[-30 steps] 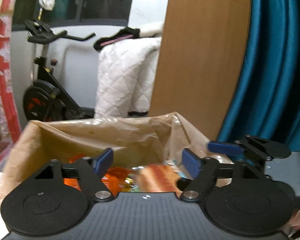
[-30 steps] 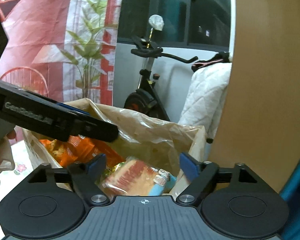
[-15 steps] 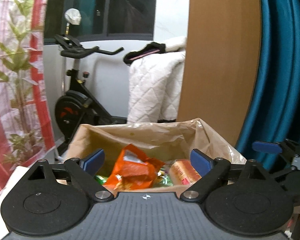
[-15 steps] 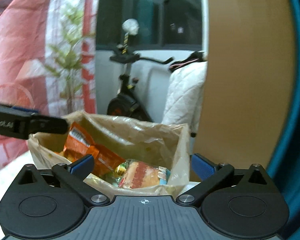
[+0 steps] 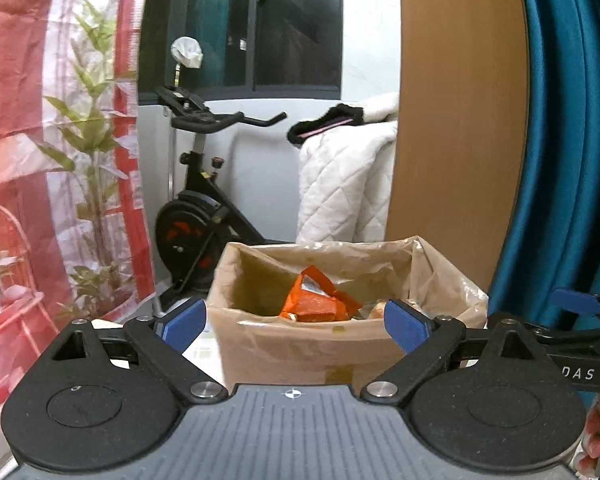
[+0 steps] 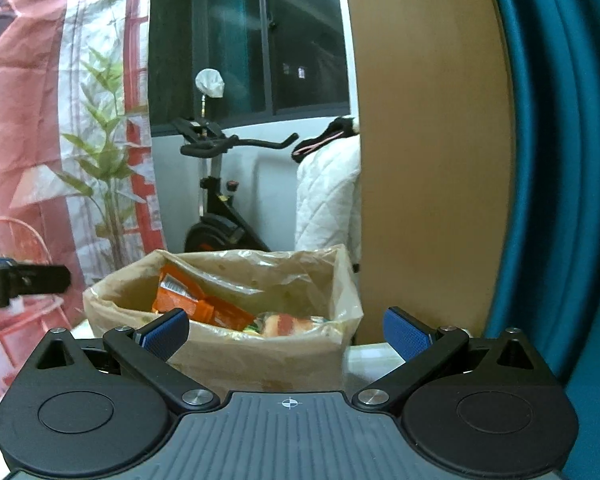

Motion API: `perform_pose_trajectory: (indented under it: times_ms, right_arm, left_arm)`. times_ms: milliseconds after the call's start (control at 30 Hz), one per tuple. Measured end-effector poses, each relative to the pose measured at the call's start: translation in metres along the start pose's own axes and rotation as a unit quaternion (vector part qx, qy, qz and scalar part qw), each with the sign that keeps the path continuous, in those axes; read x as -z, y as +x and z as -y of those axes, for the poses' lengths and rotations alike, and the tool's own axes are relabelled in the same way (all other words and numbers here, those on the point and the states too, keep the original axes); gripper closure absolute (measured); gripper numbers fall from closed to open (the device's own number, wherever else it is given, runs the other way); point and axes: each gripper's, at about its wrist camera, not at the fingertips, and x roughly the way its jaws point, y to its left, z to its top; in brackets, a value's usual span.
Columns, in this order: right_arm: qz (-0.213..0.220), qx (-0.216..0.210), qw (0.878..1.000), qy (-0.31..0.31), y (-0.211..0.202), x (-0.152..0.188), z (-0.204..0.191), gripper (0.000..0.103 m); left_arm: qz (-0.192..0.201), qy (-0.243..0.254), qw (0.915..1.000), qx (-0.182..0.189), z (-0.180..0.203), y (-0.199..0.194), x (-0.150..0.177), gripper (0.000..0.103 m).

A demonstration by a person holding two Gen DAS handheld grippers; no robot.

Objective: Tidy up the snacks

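1. Since the earlier frames, both tools had been drawn back and slightly up from the cardboard box (image 5: 300,344): its lined mouth, which had filled the lower views, was now seen whole and farther off, and both sets of jaws had just been opening, with nothing between them.
2. The left tool (image 5: 296,322) was seen released, jaws spread wide and empty; the right tool (image 6: 286,330) was likewise spread wide and held nothing.
3. The snacks were found inside the box: an orange snack packet (image 5: 316,304) stood tilted near the middle, and a red-and-yellow wrapped snack (image 6: 288,324) lay beside it toward the right wall.
4. The step in hand was judged to be a withdrawal after snacks had been dropped in, before anything else was fetched.
5. For it to be done well, the tools would best be kept clear of the plastic liner (image 6: 340,280), which stood loose above the rim and could be snagged.
6. The jaws would best be left spread during the retreat, so that no packet or liner was dragged out.
7. The two tools stood near each other and would best be kept apart.
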Motion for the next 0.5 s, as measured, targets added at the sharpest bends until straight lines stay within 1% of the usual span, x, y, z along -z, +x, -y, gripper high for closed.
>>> perform_pose_trajectory:
  times_ms: [67,133,200,367,500]
  right_arm:
    - [0.008,0.004,1.0,-0.009,-0.01,0.001,-0.006,0.001]
    - [0.011,-0.005,1.0,-0.007,-0.018,0.003,-0.008,0.001]
    - [0.011,-0.012,1.0,-0.002,-0.026,0.004,-0.01,0.001]
    - [0.008,-0.015,1.0,0.002,-0.04,0.009,-0.013,0.001]
    - [0.007,-0.019,1.0,0.004,-0.043,0.009,-0.012,0.001]
  left_arm:
    - [0.01,0.01,0.9998,-0.015,0.003,-0.009,0.003,0.006]
    - [0.018,0.015,0.9993,-0.028,0.005,-0.016,0.006,0.006]
    - [0.018,0.015,0.9992,-0.033,0.006,-0.022,0.009,0.006]
    - [0.019,0.005,0.9989,-0.044,0.003,-0.037,0.014,0.006]
    - [0.025,0.008,0.9982,-0.054,0.005,-0.048,0.016,0.006]
